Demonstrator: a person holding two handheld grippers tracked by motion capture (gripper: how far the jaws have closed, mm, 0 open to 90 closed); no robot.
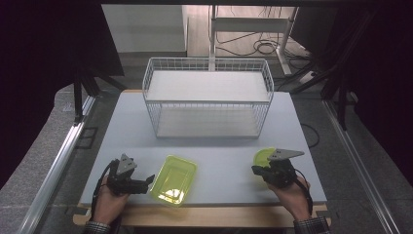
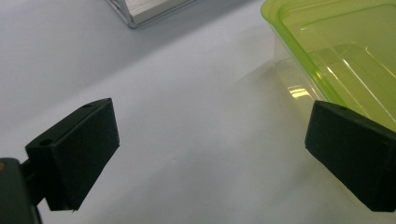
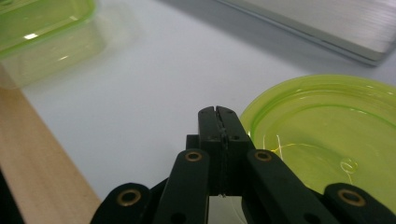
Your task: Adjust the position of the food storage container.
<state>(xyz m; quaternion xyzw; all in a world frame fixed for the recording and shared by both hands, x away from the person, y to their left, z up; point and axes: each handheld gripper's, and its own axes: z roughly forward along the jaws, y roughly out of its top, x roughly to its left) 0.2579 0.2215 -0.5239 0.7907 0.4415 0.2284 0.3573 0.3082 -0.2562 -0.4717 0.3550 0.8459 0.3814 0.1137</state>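
Jaws shut beside lid (image 3: 327,140) rim, table (image 3: 140,93) open

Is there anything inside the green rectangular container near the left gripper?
The green container looks empty: through its clear walls only the table and light glints show. In the left gripper view, one pad covers its near corner, so that bit stays unseen.

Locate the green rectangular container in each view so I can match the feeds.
High view: green rectangular container front centre-left, beside the left gripper.
Left gripper view: upper right, behind one finger.
Right gripper view: top left corner.
Shared landmark: white table.
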